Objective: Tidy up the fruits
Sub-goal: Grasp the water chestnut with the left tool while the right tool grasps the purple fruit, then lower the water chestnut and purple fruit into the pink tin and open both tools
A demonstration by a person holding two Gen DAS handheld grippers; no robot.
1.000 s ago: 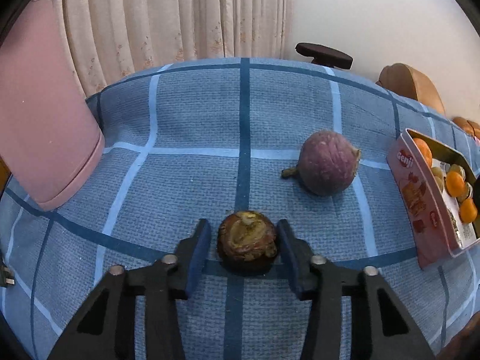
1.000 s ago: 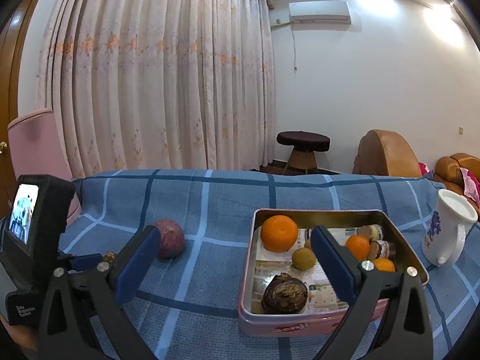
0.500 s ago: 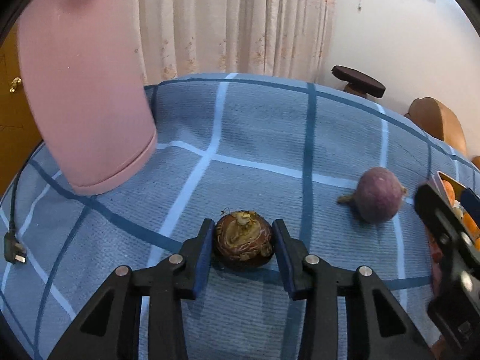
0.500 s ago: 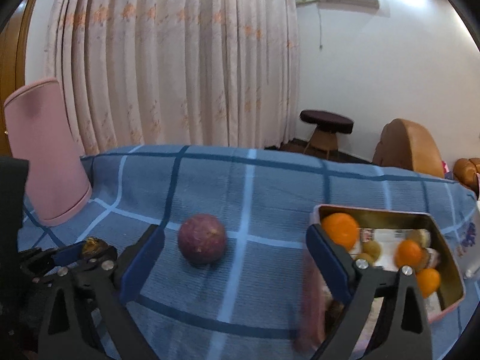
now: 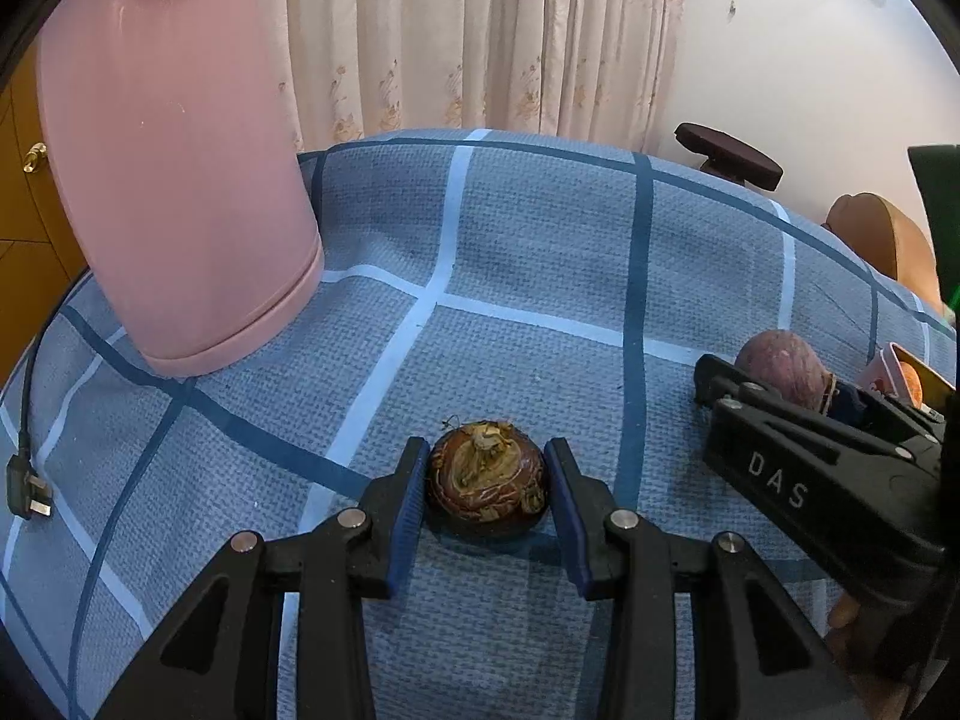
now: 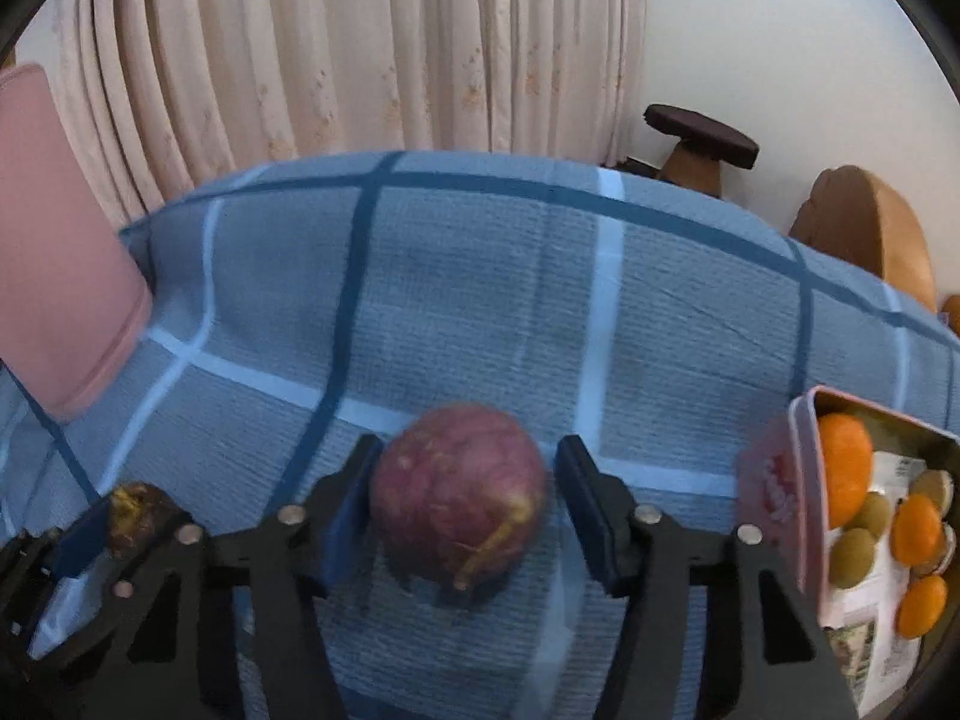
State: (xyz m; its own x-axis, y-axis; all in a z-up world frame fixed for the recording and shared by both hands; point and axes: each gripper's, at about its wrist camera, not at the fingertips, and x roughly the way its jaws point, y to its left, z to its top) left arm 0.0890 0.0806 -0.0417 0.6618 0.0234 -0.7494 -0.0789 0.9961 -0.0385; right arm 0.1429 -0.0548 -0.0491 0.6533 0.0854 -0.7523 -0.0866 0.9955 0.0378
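Observation:
A brown, knobbly round fruit (image 5: pixel 486 483) sits on the blue checked cloth (image 5: pixel 510 276), and my left gripper (image 5: pixel 485 451) is shut on it, pads against both sides. The same pair shows at the lower left of the right wrist view, brown fruit (image 6: pixel 135 516) in the left gripper (image 6: pixel 90 531). A purple round fruit (image 6: pixel 459 492) with a pale stalk lies between the jaws of my right gripper (image 6: pixel 469 450), which are closing. The left pad is at its skin; a narrow gap remains at the right pad. In the left wrist view, the purple fruit (image 5: pixel 780 360) is half hidden behind the right gripper's fingers (image 5: pixel 756 414).
A pink tin box (image 6: pixel 780 492) at the right holds oranges (image 6: pixel 846 456) and small green fruits (image 6: pixel 852 555). A tall pink container (image 5: pixel 180 180) stands at the left. A black plug and cable (image 5: pixel 27 495) lie at the cloth's left edge. Curtains, a stool and a chair stand behind.
The right gripper swung left from above the tin box, came down around the purple fruit, and its jaws narrowed. The left gripper stays shut on the brown fruit, its view turned slightly.

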